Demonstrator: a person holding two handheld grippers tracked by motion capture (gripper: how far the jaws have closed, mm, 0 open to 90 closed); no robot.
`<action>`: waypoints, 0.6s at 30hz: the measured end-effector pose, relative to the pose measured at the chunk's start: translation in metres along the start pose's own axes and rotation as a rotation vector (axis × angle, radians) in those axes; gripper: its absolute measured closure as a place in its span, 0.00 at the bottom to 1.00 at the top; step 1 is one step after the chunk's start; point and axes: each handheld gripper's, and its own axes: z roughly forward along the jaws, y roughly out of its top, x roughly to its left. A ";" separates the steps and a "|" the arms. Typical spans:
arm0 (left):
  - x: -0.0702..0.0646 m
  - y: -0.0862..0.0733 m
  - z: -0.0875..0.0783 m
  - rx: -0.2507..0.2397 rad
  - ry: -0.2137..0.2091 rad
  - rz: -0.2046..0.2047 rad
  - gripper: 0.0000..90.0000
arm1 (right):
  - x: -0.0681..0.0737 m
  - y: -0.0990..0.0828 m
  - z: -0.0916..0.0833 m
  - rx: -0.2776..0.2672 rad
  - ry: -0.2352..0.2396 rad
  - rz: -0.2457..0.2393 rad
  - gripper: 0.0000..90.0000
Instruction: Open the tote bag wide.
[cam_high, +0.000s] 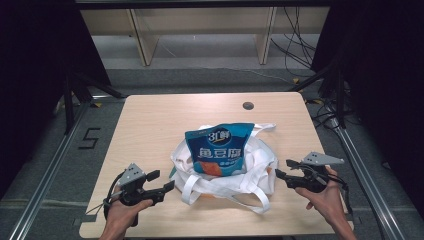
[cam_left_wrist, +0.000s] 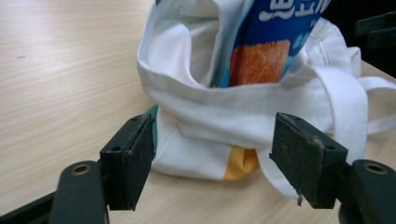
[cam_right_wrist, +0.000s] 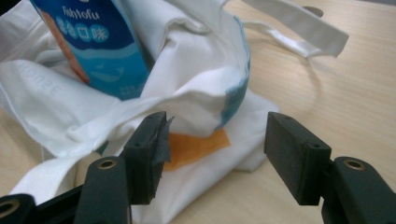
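A white cloth tote bag (cam_high: 260, 167) lies slumped in the middle of the wooden table (cam_high: 150, 125). A blue snack packet (cam_high: 219, 150) stands upright in its mouth. My left gripper (cam_high: 165, 180) sits just left of the bag, jaws open and pointing at it. In the left gripper view the bag's rim (cam_left_wrist: 224, 100) and the packet (cam_left_wrist: 275, 28) lie just beyond the open left gripper (cam_left_wrist: 212, 140), untouched. My right gripper (cam_high: 283, 168) is open at the bag's right side. In the right gripper view the bag (cam_right_wrist: 196, 84) with an orange patch (cam_right_wrist: 196, 147) and the packet (cam_right_wrist: 93, 46) lie past the open right gripper (cam_right_wrist: 215, 135).
The bag's white straps (cam_high: 250, 197) trail toward the table's front edge, and one loops out at the back right (cam_right_wrist: 299, 28). A round cable hole (cam_high: 248, 105) sits near the far edge. Metal rails, cables and wooden frames surround the table.
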 end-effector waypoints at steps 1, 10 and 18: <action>-0.001 -0.003 -0.001 0.007 0.009 0.011 0.31 | 0.003 -0.004 -0.001 -0.002 0.010 0.027 0.45; -0.006 -0.024 0.002 0.032 -0.007 0.037 0.26 | 0.014 -0.028 -0.015 0.021 -0.001 0.045 0.41; -0.004 -0.030 0.001 0.042 0.005 0.037 0.26 | 0.020 -0.047 -0.017 0.072 0.007 0.041 0.40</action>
